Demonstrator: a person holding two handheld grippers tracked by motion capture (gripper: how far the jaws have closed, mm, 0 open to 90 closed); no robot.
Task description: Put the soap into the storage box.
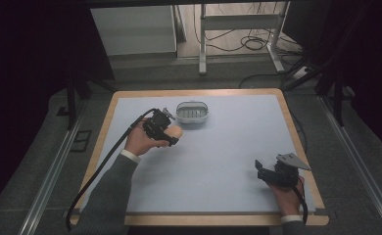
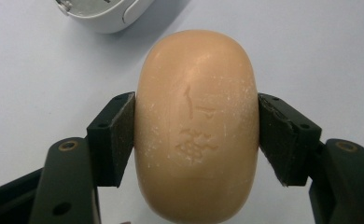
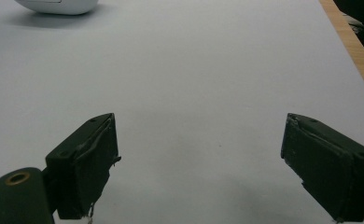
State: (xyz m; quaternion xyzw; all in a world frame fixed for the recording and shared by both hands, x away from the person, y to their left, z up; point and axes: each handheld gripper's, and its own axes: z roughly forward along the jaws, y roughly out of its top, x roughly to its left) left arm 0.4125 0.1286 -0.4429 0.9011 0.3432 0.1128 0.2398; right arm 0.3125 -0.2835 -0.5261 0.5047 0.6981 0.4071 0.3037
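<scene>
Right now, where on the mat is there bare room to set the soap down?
The mat is bare between the left gripper holding the soap and the open right gripper. It's crowded only beside the soap dish.

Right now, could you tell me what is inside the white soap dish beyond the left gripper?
In the high view the white soap dish holds just a slotted grey drain insert. The soap bar is not in it; the left gripper clamps it. What lies beneath the insert is covered.

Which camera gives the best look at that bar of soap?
The left gripper view: the soap is close up, clamped between the fingers, its stamped mark visible. In the high view it is a small tan blob beside the left gripper.
</scene>
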